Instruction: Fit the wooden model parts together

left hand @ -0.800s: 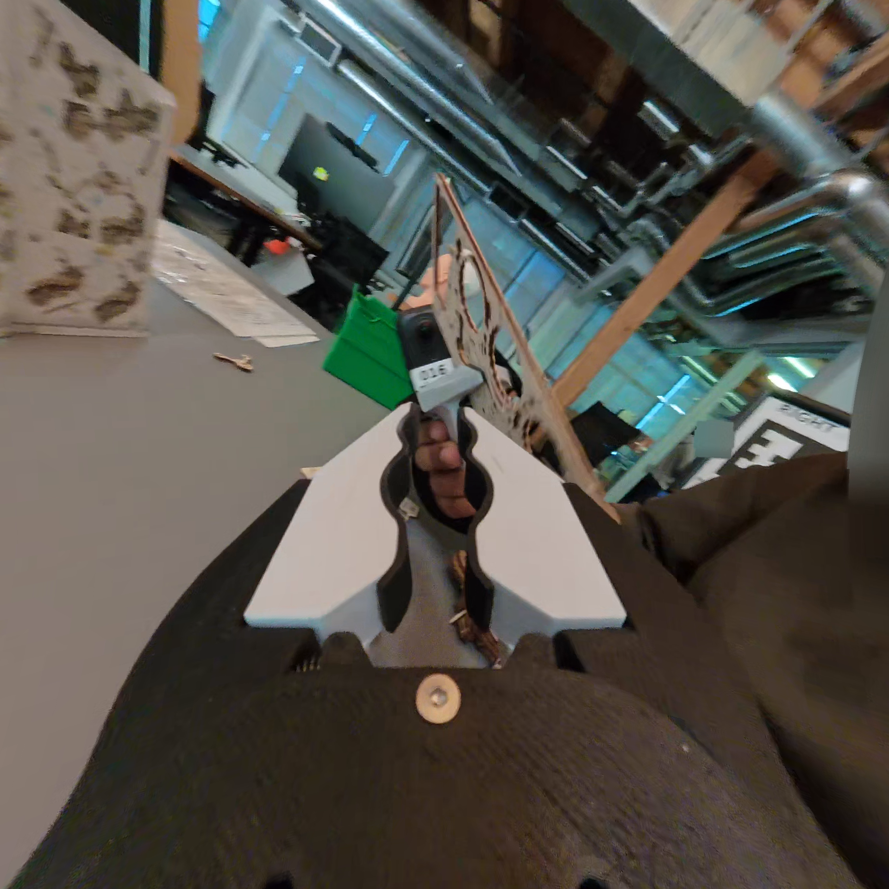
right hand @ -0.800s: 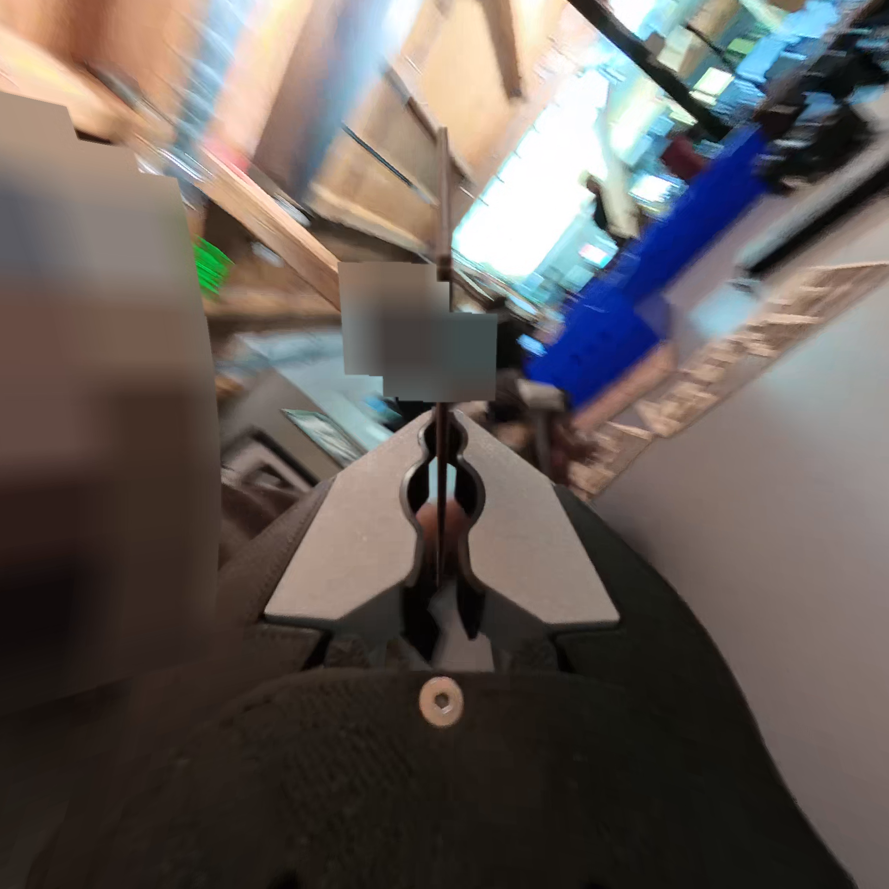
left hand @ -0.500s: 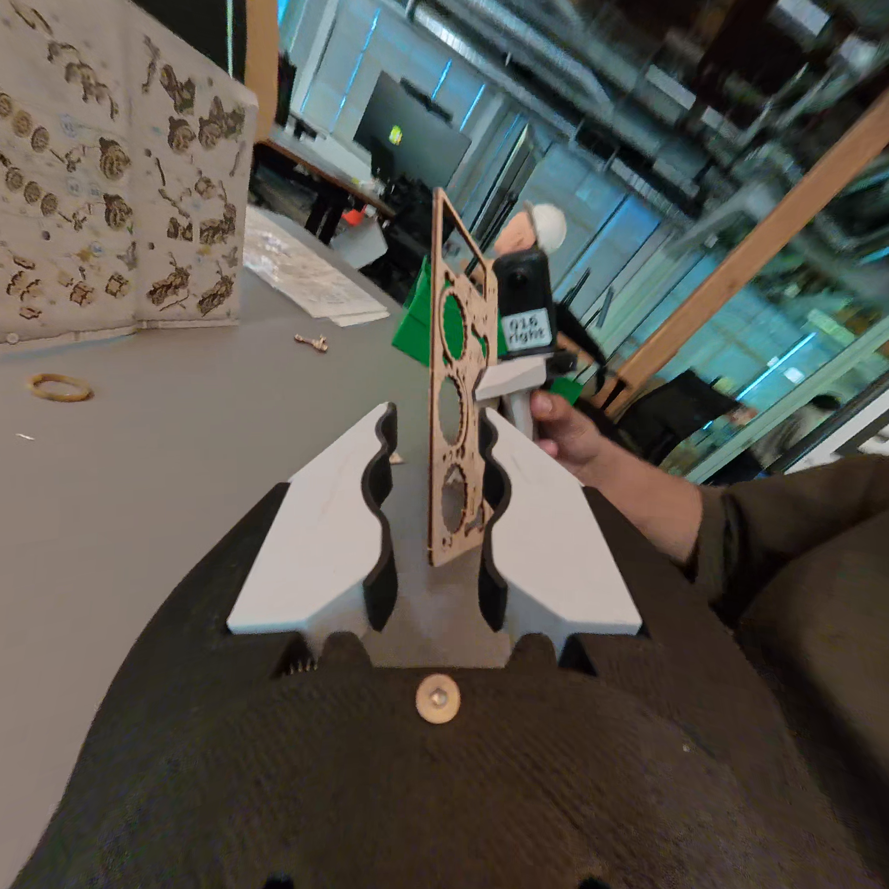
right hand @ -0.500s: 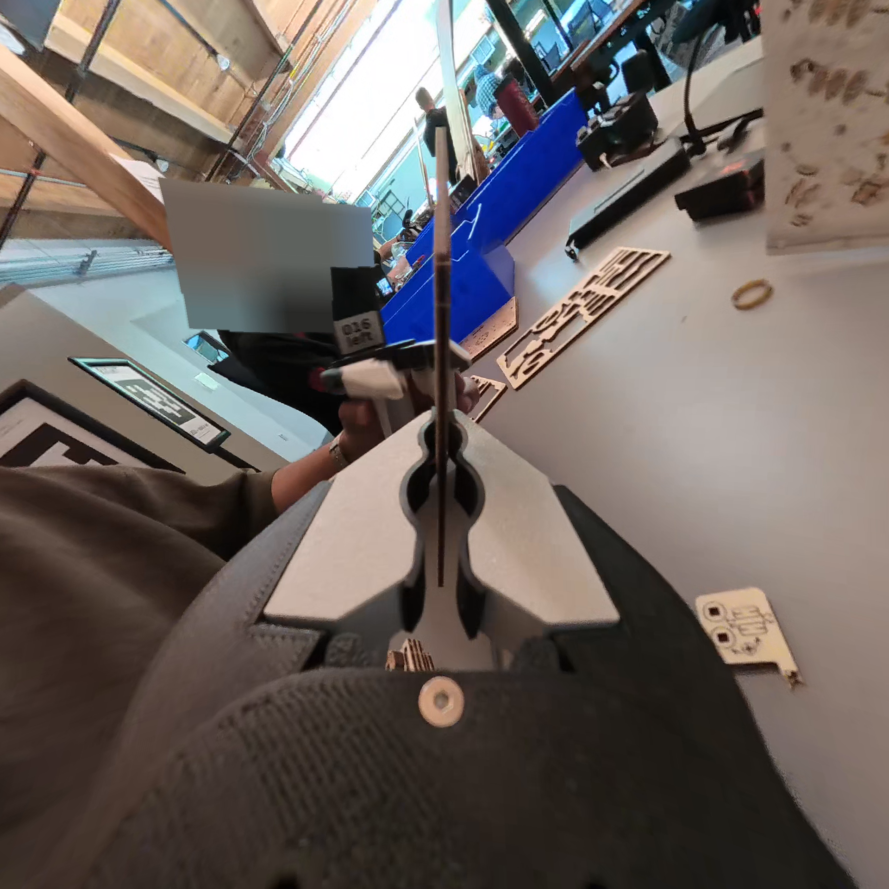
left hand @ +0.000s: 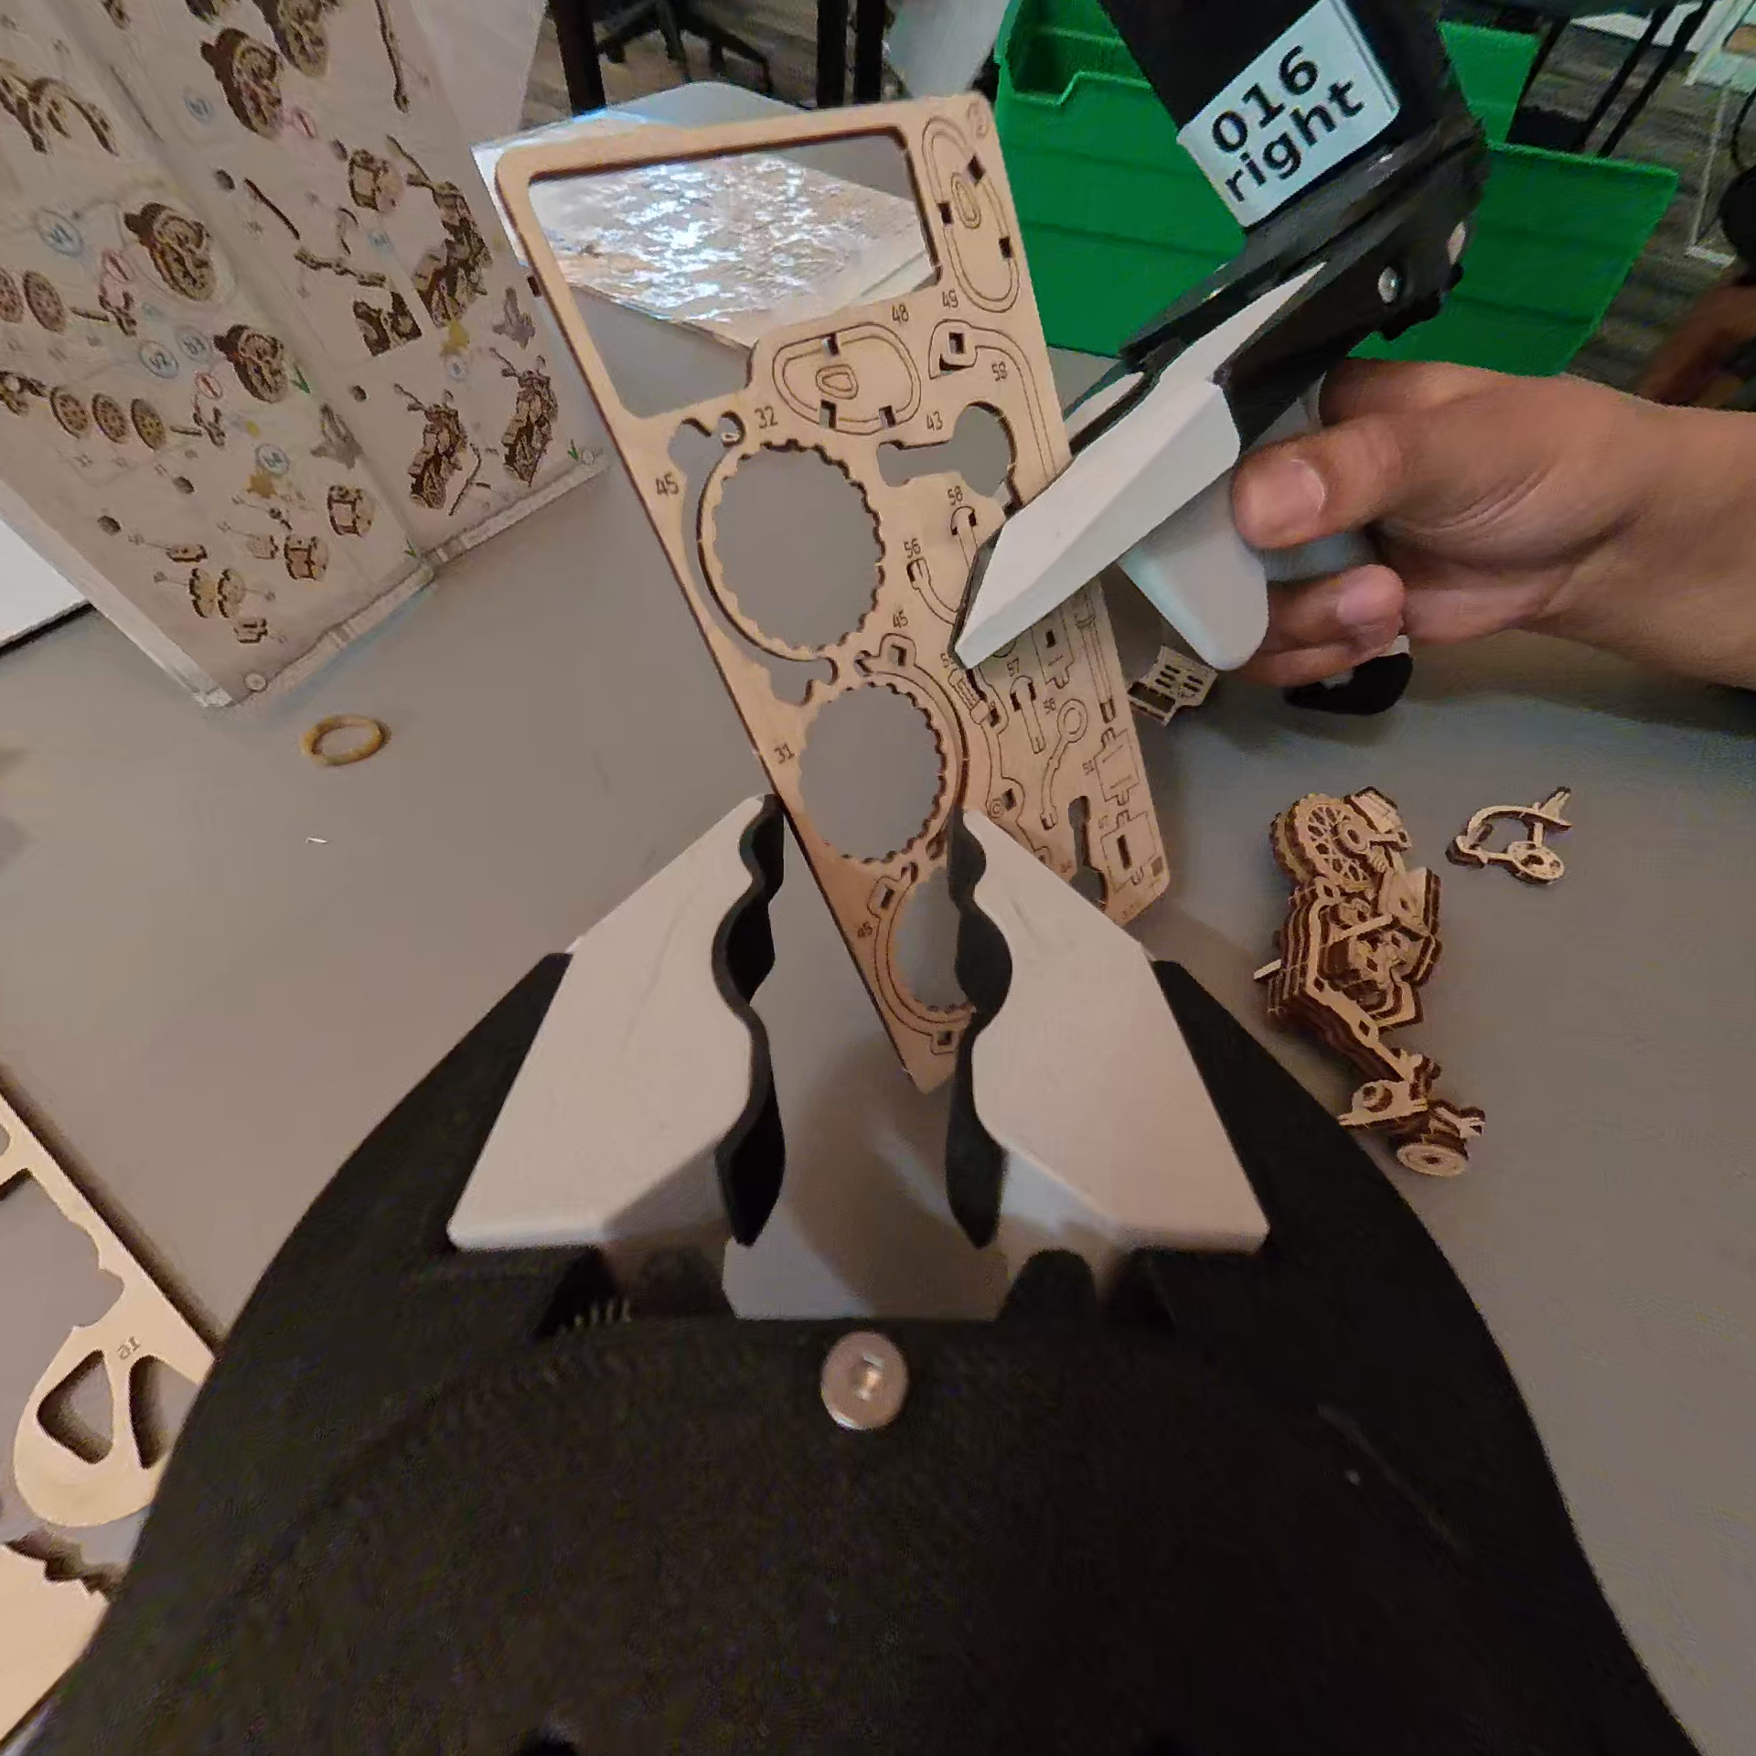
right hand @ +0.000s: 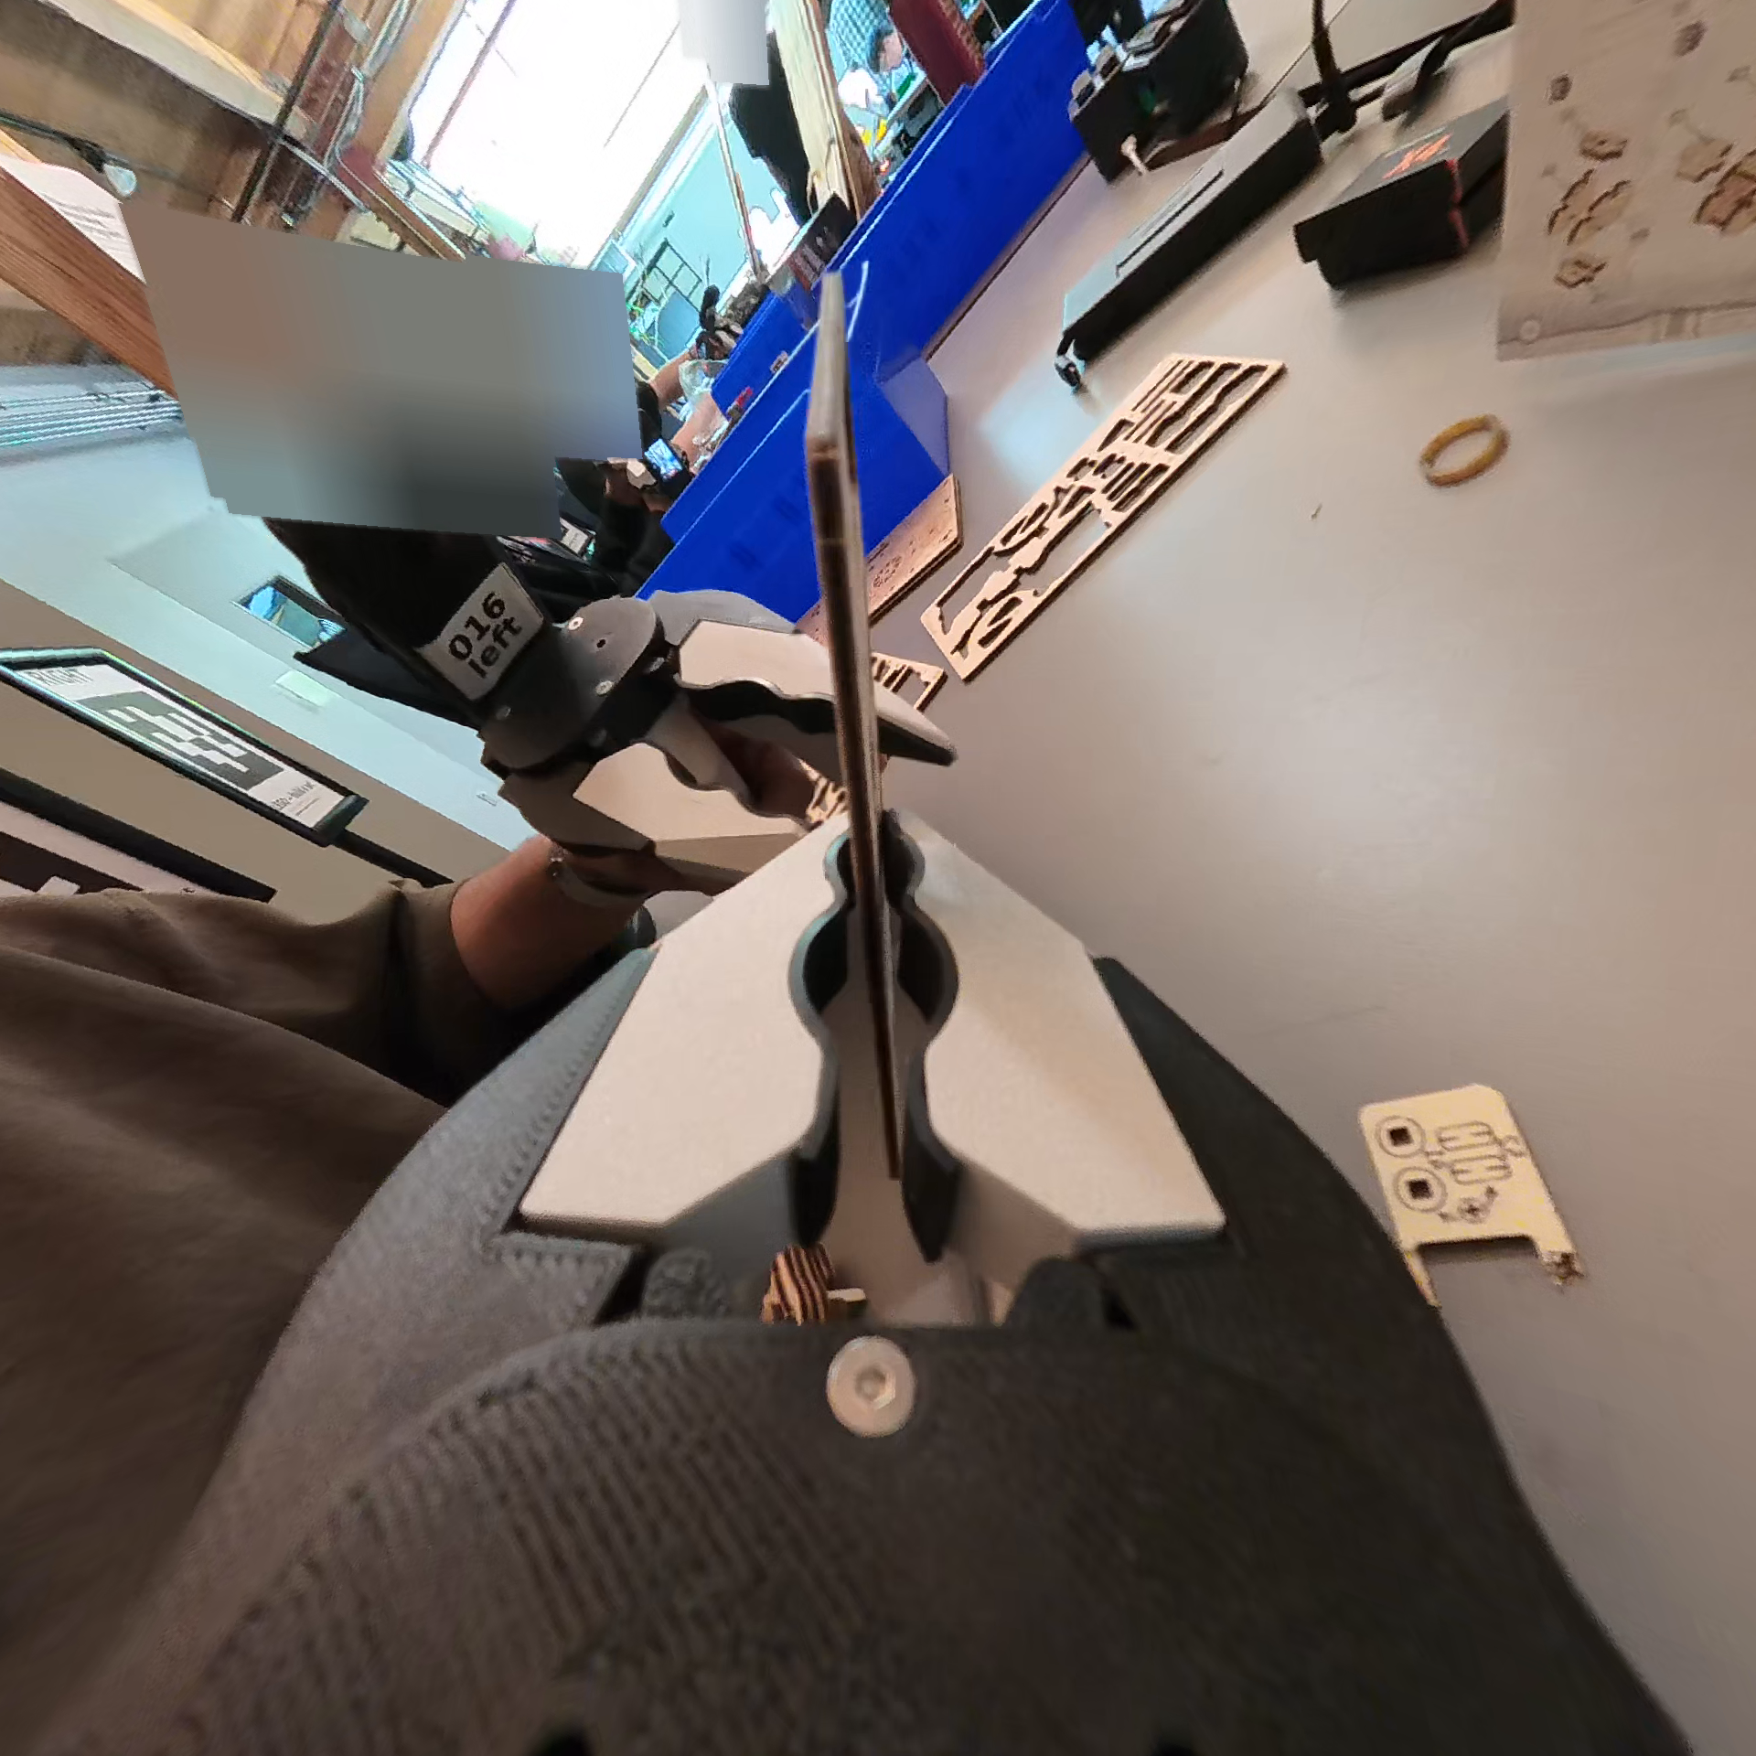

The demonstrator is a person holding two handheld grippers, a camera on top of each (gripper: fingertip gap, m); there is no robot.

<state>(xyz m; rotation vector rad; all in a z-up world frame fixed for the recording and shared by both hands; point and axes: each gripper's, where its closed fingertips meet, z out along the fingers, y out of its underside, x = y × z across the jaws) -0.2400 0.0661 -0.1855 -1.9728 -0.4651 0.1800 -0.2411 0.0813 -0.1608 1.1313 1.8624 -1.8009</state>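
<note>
In the left wrist view, both cameras have tipped down since half a second ago, so we now see the grey table (left hand: 285, 903) and a part-built wooden model (left hand: 1359, 988) lying on it. Our left gripper (left hand: 865, 855) is spread wide, and the wooden parts sheet (left hand: 836, 532) stands tilted between its fingers (contact with the right-hand finger is unclear).

In the right wrist view, our right gripper (right hand: 869, 846) remains pinched on the sheet's edge, as before, and the sheet rises edge-on from between its fingers.
</note>
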